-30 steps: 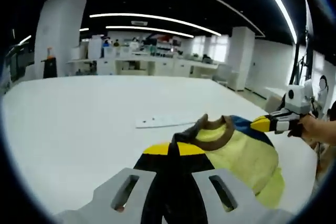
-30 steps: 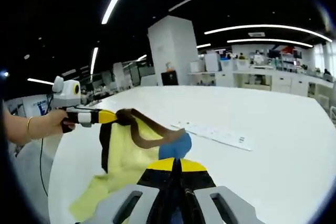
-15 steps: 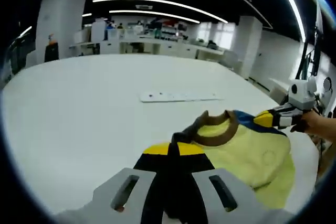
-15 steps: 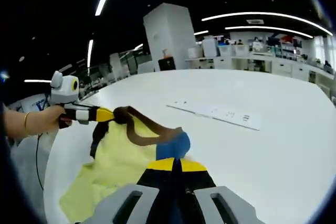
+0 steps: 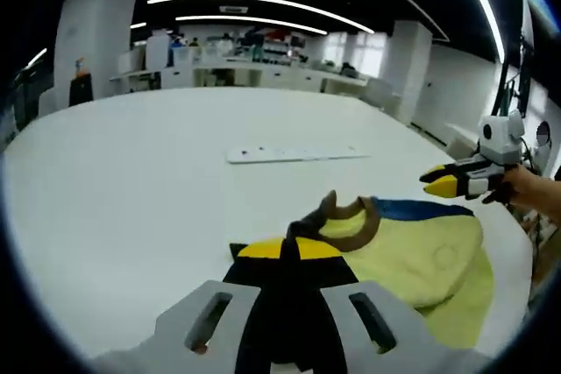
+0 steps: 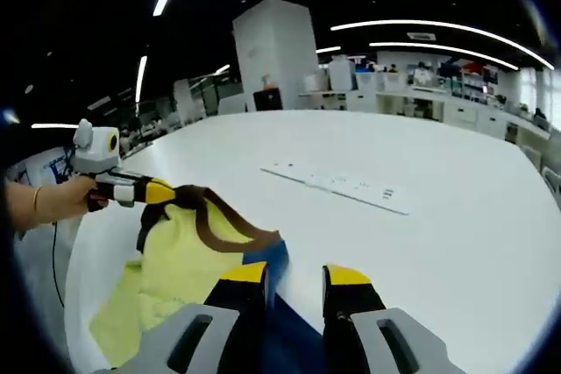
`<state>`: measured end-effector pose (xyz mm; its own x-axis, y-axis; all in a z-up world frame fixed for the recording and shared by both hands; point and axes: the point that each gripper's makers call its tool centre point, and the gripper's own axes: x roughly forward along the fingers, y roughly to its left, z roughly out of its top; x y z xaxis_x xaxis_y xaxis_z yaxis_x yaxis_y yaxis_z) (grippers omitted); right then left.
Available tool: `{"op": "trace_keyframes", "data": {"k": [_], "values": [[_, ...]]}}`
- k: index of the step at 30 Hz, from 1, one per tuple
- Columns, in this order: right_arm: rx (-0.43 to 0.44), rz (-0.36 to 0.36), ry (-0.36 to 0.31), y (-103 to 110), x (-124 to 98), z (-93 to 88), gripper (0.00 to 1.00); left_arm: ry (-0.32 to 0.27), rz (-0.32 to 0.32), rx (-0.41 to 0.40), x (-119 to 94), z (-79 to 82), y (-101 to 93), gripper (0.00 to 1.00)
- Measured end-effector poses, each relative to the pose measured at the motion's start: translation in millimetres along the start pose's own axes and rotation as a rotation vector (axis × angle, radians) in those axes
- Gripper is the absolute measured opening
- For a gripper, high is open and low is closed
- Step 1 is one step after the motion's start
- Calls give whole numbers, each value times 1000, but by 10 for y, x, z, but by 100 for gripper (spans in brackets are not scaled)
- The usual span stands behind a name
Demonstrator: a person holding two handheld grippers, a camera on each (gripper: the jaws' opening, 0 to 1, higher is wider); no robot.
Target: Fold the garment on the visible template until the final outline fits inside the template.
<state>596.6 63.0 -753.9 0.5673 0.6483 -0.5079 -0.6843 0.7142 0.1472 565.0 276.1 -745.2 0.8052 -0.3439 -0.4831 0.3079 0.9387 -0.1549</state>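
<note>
Right gripper view: right tool (image 6: 294, 276) gapes wide, left tool (image 6: 163, 191) pinches garment (image 6: 180, 260); strip (image 6: 339, 186) markings seemingly unreadable.

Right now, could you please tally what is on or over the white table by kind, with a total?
Garments: 1, the yellow garment with brown collar and blue shoulder.
White strips: 1, the flat strip lying beyond the garment.
Handheld tools: 2, the left tool shut on the collar, the right tool open above the blue shoulder.
Total: 4
</note>
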Motion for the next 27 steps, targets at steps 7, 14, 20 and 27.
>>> {"op": "trace_keyframes", "data": {"k": [7, 14, 20, 27], "values": [[19, 9, 82, -42, -28, -186, 26, -5, 1, 1, -16, 17, -6, 0], [-2, 26, 188, 19, -43, -426, 25, -24, -6, -2, -41, 52, -27, 0], [-20, 10, 237, 14, -52, -534, 22, -25, -8, 1, -50, 59, -34, 0], [-84, 7, 258, 32, -35, -539, 15, -23, -11, 8, -59, 58, -43, 0]]}}
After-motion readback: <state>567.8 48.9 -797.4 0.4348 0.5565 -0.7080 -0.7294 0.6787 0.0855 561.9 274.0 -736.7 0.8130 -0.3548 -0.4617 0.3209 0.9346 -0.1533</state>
